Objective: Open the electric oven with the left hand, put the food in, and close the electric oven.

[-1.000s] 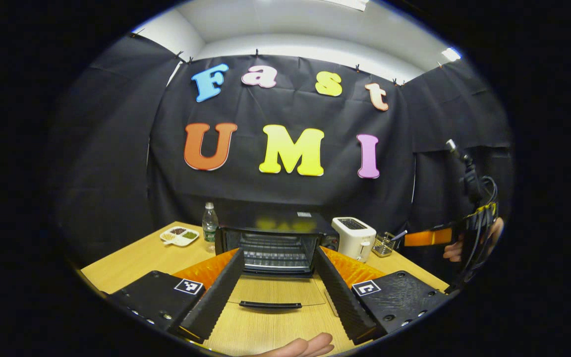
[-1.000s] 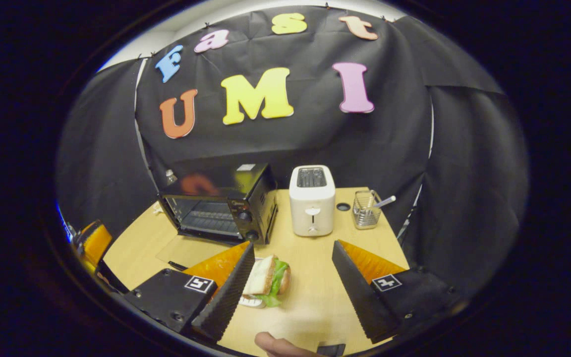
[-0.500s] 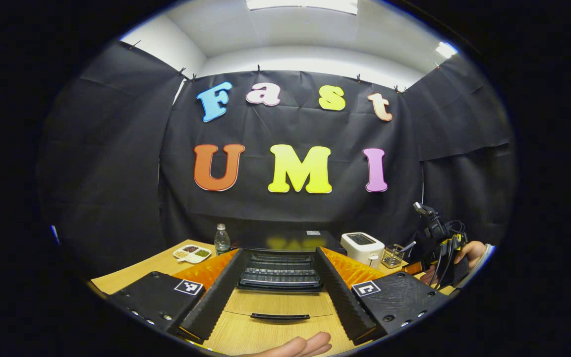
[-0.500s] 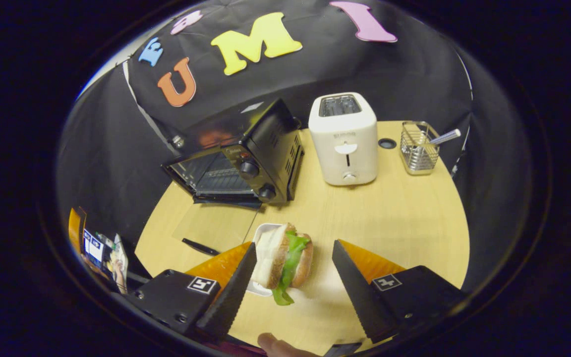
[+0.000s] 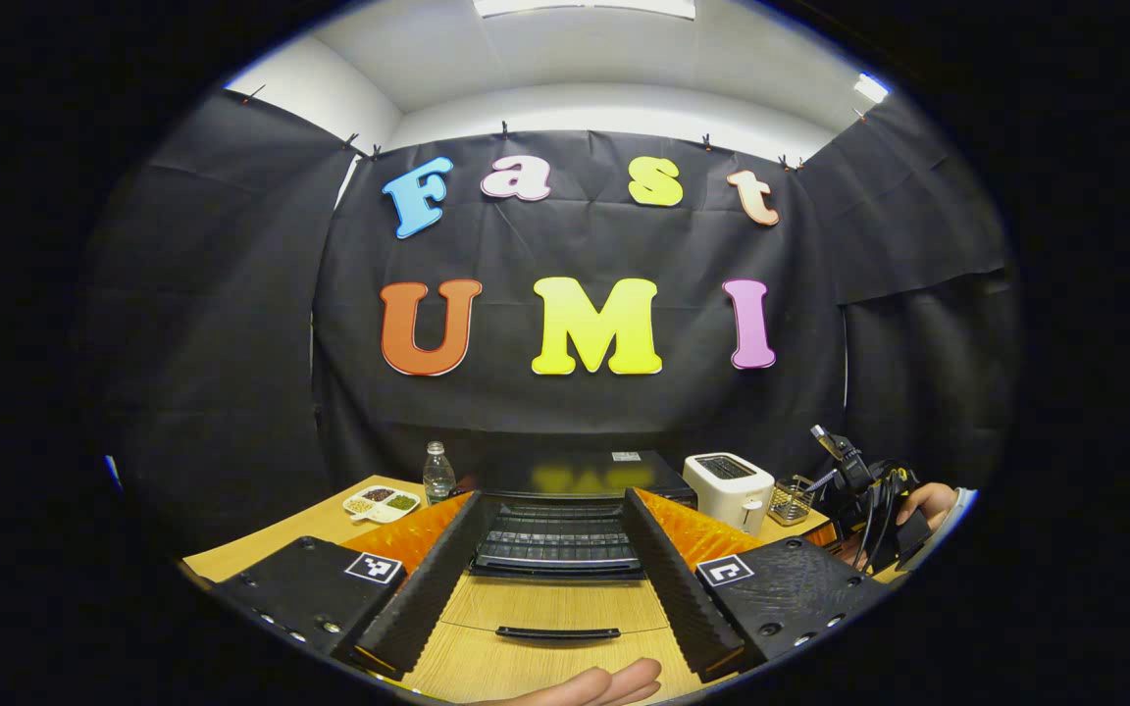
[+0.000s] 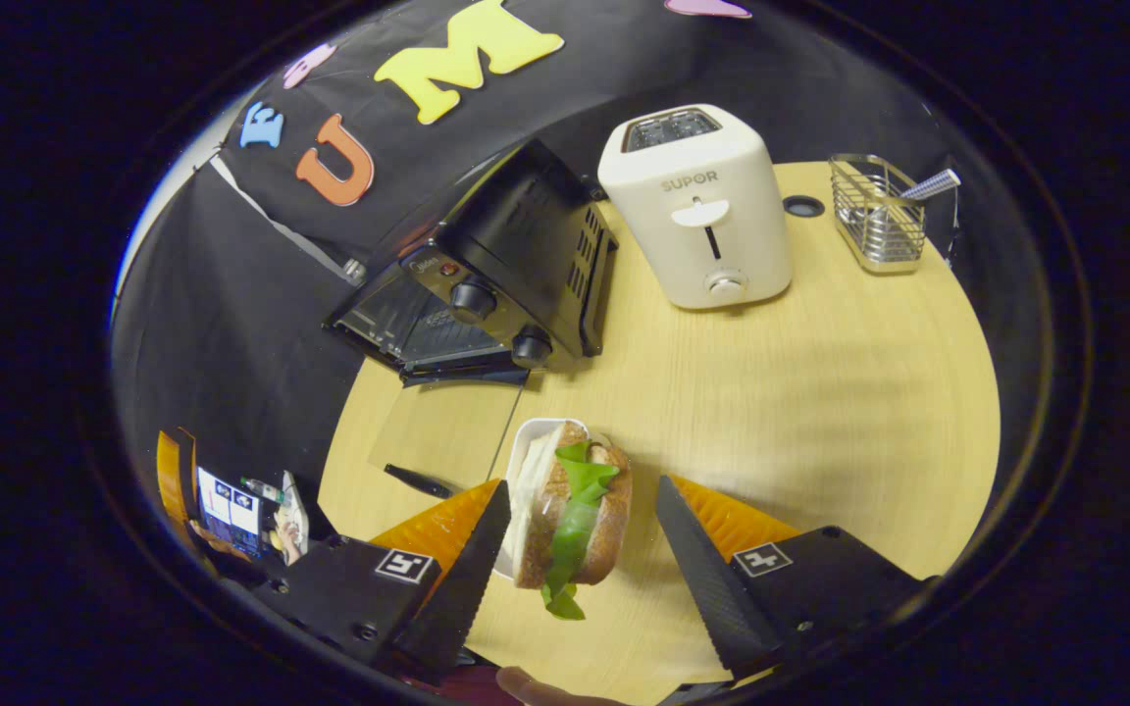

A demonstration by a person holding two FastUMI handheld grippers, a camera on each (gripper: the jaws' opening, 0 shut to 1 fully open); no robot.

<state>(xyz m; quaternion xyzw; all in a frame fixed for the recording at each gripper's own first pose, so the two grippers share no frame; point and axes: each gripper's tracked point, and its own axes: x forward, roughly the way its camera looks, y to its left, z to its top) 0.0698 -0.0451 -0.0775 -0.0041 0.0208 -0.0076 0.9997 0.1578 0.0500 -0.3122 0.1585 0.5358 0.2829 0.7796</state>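
From the left gripper view, my left gripper (image 5: 538, 579) sat low over the wooden table (image 5: 261, 534) with its fingers spread wide and nothing between them. Straight ahead was the black electric oven (image 5: 565, 510), door dropped flat onto the table with the door handle (image 5: 557, 633) closest to me, wire rack visible inside. A water bottle (image 5: 438, 473) and a small divided snack dish (image 5: 382, 502) stood off to the oven's left, a white toaster (image 5: 729, 486) to its right. Farther right I could see the other gripper held in a hand (image 5: 923, 502).

Over in the right gripper view, my right gripper (image 6: 575, 579) was looking down at the sandwich (image 6: 573, 515), which stood on its edge in a small white dish (image 6: 524, 461) on the table, in front of the open oven. The fingers were wide apart on either side of the sandwich, apparently not touching it. The toaster and a wire utensil basket (image 6: 877, 224) sat farther back.
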